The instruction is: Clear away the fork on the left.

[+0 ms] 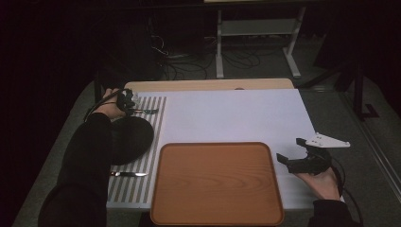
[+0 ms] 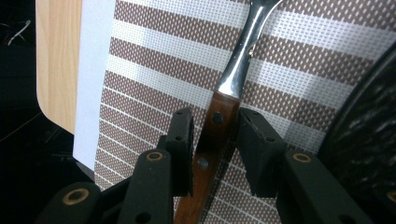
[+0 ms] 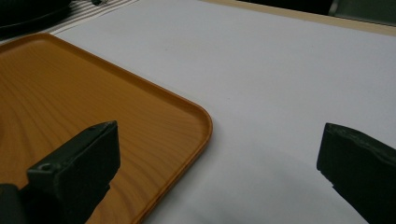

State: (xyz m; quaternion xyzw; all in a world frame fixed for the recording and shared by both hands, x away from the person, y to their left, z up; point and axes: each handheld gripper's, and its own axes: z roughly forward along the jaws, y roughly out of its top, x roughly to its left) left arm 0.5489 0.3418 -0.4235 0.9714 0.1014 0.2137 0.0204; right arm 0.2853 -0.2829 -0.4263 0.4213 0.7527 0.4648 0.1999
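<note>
In the high view, the left gripper (image 1: 126, 101) sits at the far end of the striped placemat (image 1: 156, 127), just beyond the dark plate (image 1: 130, 139) that lies on that mat. A piece of cutlery with a wooden handle (image 1: 144, 111) lies on the mat's far end, right at this gripper. A knife (image 1: 128, 174) lies on the mat's near part, on the near side of the plate. The orange tray (image 1: 217, 182) lies just right of the mat, on the white sheet (image 1: 236, 113) that covers the table. The right gripper (image 1: 293, 152) rests in an upturned hand just right of the tray, its jaws spread wide with nothing between them.

In the left gripper view, the cutlery's wooden handle (image 2: 210, 140) runs between the two black jaws, its metal neck stretching away across the mat (image 2: 154, 79). The left pad lies at or against the handle; a clear gap remains on the right side, so the jaws straddle it without clamping. The plate's rim (image 2: 369, 135) is at the right edge.

In the right gripper view, the jaws stand far apart and empty, one over the tray's corner (image 3: 116, 116), the other over the white sheet (image 3: 280, 93) beside the tray.
</note>
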